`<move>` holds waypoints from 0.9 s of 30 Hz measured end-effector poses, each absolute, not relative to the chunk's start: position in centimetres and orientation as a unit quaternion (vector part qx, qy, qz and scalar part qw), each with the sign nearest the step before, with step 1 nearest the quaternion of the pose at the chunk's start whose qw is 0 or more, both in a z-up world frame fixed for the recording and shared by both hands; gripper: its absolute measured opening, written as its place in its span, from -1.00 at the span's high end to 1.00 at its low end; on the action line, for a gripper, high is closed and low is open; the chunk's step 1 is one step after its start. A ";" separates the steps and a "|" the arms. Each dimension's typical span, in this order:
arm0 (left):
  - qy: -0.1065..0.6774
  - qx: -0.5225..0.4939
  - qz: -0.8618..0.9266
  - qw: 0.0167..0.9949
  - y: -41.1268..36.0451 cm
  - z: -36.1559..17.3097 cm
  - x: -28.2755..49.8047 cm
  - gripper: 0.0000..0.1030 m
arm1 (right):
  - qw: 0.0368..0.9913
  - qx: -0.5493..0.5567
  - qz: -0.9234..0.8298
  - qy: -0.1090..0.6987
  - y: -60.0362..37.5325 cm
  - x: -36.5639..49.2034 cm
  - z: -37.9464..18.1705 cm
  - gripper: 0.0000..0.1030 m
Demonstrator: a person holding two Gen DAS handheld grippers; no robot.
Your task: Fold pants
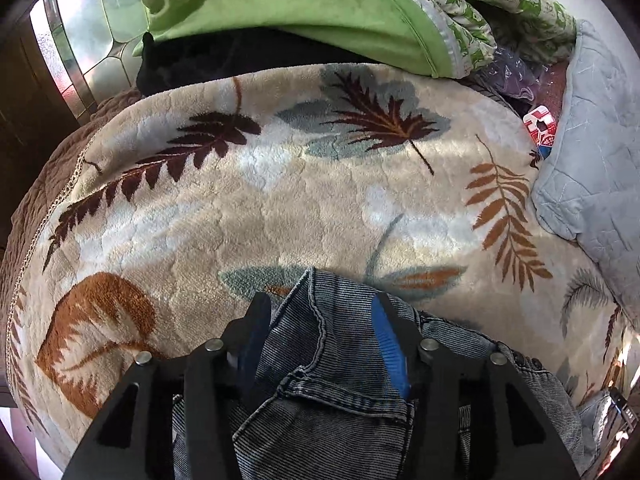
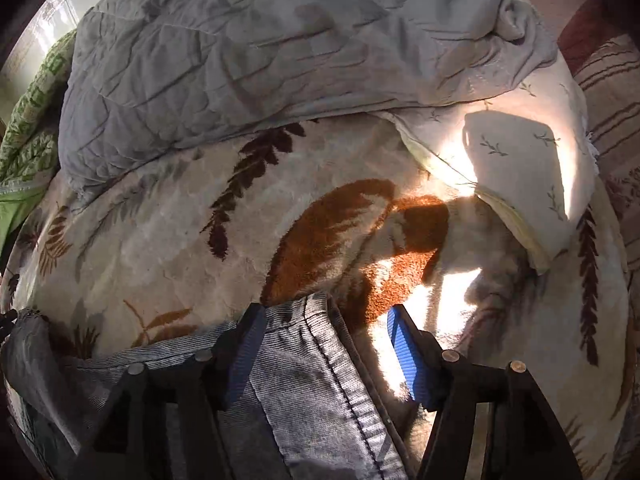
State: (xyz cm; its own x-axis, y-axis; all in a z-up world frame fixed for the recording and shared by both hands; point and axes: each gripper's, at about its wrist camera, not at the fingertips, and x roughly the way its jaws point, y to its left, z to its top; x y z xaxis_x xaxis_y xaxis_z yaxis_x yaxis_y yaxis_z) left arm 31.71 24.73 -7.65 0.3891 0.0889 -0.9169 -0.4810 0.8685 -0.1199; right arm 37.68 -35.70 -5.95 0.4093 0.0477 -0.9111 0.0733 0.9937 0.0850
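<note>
The grey-blue striped denim pants (image 1: 320,360) lie on the cream plush blanket with a leaf pattern (image 1: 248,208), near the lower edge of both views. In the left wrist view, a seamed corner points up the frame. The left gripper (image 1: 320,340) stands partly open; fabric lies between its blue pads (image 1: 386,344), unclamped. The right gripper (image 2: 326,344) is likewise partly open over a stitched pants edge running lengthwise between its fingers.

Ribbed denim pants (image 1: 332,380), plush fleece blanket (image 1: 248,208), crinkled quilted comforter (image 2: 224,52)
</note>
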 end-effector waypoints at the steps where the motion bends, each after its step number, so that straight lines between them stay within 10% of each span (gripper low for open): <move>1: 0.528 -0.190 0.174 0.809 24.8 -8.0 31.7 -0.03 | 0.827 0.048 -0.004 0.559 -35.3 38.4 -7.1 0.02; 4: 0.536 -0.188 0.178 0.804 25.0 -8.7 32.4 -0.03 | 0.826 0.045 -0.005 0.562 -34.7 38.8 -8.0 0.67; 11: 0.507 -0.190 0.172 0.823 24.6 -7.9 33.1 -0.03 | 0.899 0.043 -0.113 0.421 -37.8 36.3 -1.2 0.73; 13: 0.516 -0.193 0.166 0.818 24.2 -8.3 33.7 -0.04 | 0.892 0.056 -0.134 0.427 -39.0 37.0 -1.8 0.67; 17: 0.536 -0.202 0.157 0.805 24.1 -8.8 33.8 -0.04 | 0.827 0.028 -0.149 0.542 -40.1 38.3 -7.7 -0.21; 27: 0.506 -0.224 0.102 0.827 25.5 -5.3 28.7 -0.09 | 0.877 0.079 -0.036 0.473 -37.6 31.2 -1.9 -0.43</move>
State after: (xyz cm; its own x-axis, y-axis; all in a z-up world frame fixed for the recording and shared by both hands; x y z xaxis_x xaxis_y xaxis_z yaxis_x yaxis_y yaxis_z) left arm 28.65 25.46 -5.28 0.4674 -0.0577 -0.8822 -0.3955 0.8788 -0.2670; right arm 31.23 -37.64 -1.89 0.5495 0.0122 -0.8354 0.1383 0.9848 0.1053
